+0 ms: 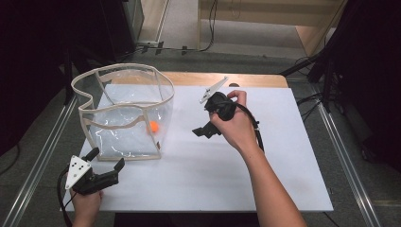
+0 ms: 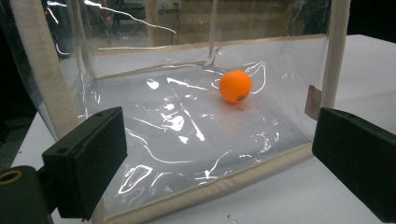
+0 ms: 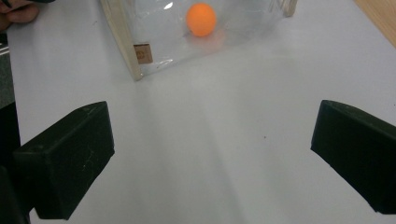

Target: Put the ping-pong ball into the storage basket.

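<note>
Bag: we see it on the table's left half, toward the far side.
Ball: inside the bag, near its right wall.
Left gripper: just before the bag's near edge.
Right gripper: right of the bag, over mid-table.

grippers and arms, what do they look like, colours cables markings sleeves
Both grippers, the left gripper and the right gripper, are black with blocky rectangular jaws. Each carries a pale grey three-cornered plate with dark dots, and trails a black cable. The forearms are bare, no sleeves or gloves in view.
</note>
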A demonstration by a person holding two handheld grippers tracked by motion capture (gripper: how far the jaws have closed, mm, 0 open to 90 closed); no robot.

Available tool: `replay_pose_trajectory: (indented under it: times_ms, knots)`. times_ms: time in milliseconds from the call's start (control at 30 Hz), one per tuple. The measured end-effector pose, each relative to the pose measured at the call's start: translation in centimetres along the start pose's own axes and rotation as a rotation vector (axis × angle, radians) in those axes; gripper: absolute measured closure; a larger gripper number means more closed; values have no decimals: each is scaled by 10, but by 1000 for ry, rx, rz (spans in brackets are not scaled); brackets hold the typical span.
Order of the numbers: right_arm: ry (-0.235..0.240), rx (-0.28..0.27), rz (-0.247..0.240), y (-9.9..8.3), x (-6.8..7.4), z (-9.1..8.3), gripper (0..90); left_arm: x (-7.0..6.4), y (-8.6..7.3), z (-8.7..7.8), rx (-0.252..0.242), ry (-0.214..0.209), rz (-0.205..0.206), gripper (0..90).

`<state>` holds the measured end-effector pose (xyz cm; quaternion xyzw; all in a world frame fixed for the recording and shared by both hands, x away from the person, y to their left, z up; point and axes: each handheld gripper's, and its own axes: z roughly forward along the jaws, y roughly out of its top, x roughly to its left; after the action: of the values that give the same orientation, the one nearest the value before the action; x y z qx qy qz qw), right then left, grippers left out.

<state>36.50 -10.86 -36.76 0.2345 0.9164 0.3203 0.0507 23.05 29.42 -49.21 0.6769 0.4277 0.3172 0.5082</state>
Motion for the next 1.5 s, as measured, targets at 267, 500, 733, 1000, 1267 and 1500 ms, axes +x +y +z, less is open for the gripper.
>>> replay_pose_trajectory:
  times_ms: [267,500,733,1000,1267,1500]
  knots:
    - [-17,-20,15,-20,0,-2,0,0,0,0,2,1,1,38]
    - [-25,-27,46,-41,-1,-3,0,-1,0,0,1,2,1,37]
    - [-27,-44,86,-67,-4,-6,0,-1,0,0,1,2,3,38]
    - [-31,-51,120,-91,-4,-6,0,-1,0,1,2,3,6,38]
    - [-49,-87,148,-114,-4,-8,0,-1,0,0,1,0,9,37]
    - [-67,-129,167,-133,-4,-10,0,-1,0,0,0,0,7,38]
